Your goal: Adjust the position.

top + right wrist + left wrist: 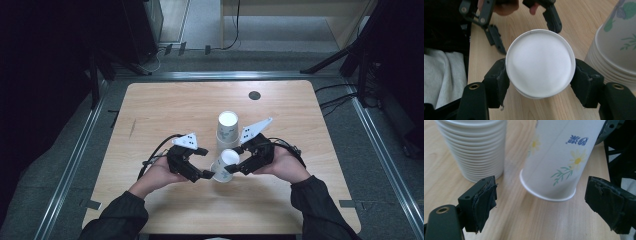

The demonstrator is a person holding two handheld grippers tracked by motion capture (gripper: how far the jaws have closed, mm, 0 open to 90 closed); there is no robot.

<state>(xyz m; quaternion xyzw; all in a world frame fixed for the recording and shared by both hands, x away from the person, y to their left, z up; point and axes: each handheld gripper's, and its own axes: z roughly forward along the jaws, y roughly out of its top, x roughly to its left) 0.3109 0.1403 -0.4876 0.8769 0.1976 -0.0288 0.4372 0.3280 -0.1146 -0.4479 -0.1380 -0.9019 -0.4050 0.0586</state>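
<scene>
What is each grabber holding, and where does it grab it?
The right gripper squeezes a single paper cup by its side walls near the base. The left gripper is open, holding nothing.

You are looking, in the left gripper view, at a paper cup [559, 157] whose white wall is carrying a small blue printed mark, two characters that are appearing upside down and staying too blurred for you to read. Yellow daisy prints with green stems are surrounding that mark. The stack of paper cups [474, 147] beside it is showing you no lettering, and no other text, number or sign is proving readable anywhere.
</scene>
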